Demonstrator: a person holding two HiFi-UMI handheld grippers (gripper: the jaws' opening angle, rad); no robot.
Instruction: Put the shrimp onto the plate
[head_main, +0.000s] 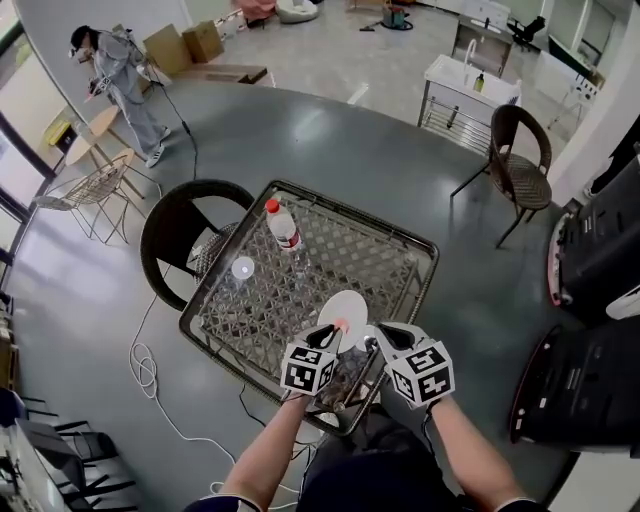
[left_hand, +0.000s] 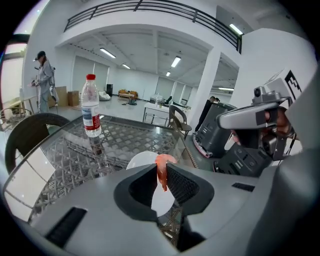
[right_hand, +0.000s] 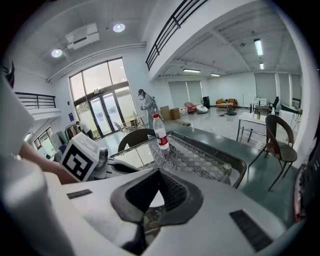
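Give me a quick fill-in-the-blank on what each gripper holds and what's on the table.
The left gripper is shut on the ___.
The right gripper is shut and holds ___.
The bottle has a ___ cap.
Just beyond the left jaws lies a white ___.
Missing: shrimp; nothing; red; plate.

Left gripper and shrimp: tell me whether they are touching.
Touching. The left gripper view shows the left gripper with both jaws pressed on the shrimp, the plate behind it.

Big open office/lobby hall: mezzanine railing (right_hand: 172, 22), glass doors (right_hand: 100, 120), strip lights (left_hand: 106, 52), wicker chair (head_main: 525, 150), cardboard boxes (head_main: 190, 45).
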